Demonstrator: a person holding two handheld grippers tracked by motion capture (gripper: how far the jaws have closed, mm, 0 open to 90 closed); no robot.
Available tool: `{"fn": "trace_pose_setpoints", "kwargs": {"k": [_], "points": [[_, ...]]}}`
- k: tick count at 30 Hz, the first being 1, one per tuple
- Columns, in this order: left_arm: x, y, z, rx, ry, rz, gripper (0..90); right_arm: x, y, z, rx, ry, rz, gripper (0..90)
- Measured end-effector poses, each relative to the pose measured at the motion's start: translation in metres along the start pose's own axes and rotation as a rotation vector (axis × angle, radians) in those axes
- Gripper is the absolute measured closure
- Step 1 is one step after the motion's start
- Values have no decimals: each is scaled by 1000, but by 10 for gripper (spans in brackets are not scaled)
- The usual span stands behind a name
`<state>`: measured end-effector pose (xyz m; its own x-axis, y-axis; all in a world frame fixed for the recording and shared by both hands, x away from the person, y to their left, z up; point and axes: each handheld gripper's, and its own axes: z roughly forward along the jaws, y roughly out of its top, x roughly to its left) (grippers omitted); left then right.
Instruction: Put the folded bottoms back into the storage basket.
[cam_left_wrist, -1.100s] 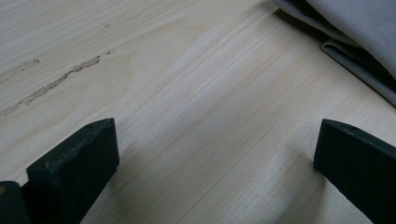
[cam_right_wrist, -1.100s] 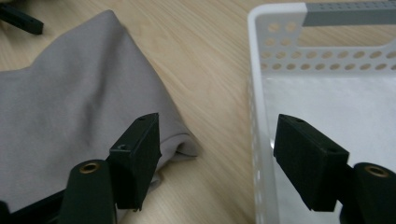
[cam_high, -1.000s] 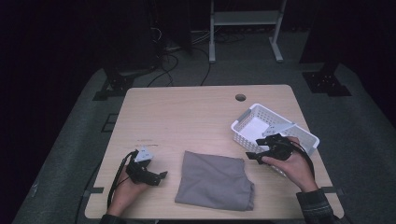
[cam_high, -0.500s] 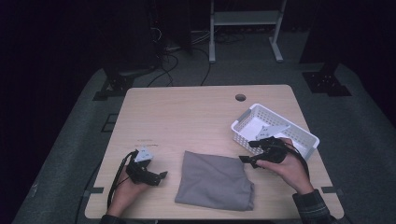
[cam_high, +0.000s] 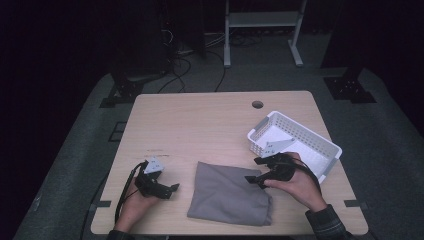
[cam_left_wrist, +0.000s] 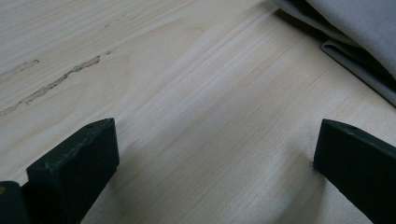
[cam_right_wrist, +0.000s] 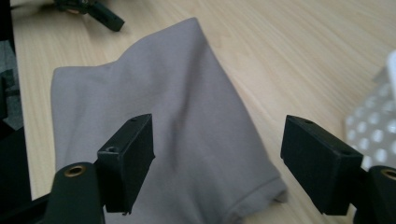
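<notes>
A folded grey cloth (cam_high: 230, 195) lies flat on the wooden table (cam_high: 200, 125), near the front middle. My right gripper (cam_high: 254, 170) hovers over the cloth's right edge, jaws open and pointing left. In the right gripper view the cloth (cam_right_wrist: 154, 116) lies under and between the spread jaws (cam_right_wrist: 219, 140), with a hemmed sleeve end close below. My left gripper (cam_high: 171, 189) rests at the front left of the table, open, pointing at the cloth with a gap between them. The left gripper view has bare wood between its jaws (cam_left_wrist: 219, 144) and the cloth's edge (cam_left_wrist: 364, 28) at the top right.
A white perforated basket (cam_high: 300, 127) stands at the right of the table, just behind my right hand, and its wall (cam_right_wrist: 373, 126) is close to my right jaw. A cable hole (cam_high: 257, 104) sits near the far edge. Dark floor surrounds the table.
My right gripper has moved left, from the basket's front rim to over the cloth's right edge. The left gripper has stayed still.
</notes>
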<state>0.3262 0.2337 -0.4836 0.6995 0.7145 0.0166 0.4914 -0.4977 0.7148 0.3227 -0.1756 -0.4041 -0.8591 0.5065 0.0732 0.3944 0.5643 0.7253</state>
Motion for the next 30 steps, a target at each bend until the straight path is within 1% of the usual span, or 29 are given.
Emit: {"fn": "trace_pose_setpoints", "kwargs": {"k": [1, 5, 10, 19, 20, 23, 26, 27, 30], "points": [[0, 0, 0, 0, 0, 0, 0, 4, 1, 4, 10, 11, -4, 223], [0, 0, 0, 0, 0, 0, 0, 11, 3, 12, 33, 31, -22, 182], [0, 0, 0, 0, 0, 0, 0, 20, 4, 21, 55, 57, -40, 160], [0, 0, 0, 0, 0, 0, 0, 32, 3, 36, 89, 80, -76, 121], [0, 0, 0, 0, 1, 3, 0, 33, 3, 37, 93, 86, -68, 108], [0, 0, 0, 0, 1, 3, 0, 36, 2, 43, 98, 94, -71, 98], [0, 0, 0, 0, 0, 1, 0, 40, 1, 48, 105, 90, -88, 95], [0, 0, 0, 0, 0, 1, 0, 41, 1, 50, 108, 95, -88, 95], [0, 0, 0, 0, 0, 1, 0, 44, 0, 55, 117, 105, -108, 94]]}}
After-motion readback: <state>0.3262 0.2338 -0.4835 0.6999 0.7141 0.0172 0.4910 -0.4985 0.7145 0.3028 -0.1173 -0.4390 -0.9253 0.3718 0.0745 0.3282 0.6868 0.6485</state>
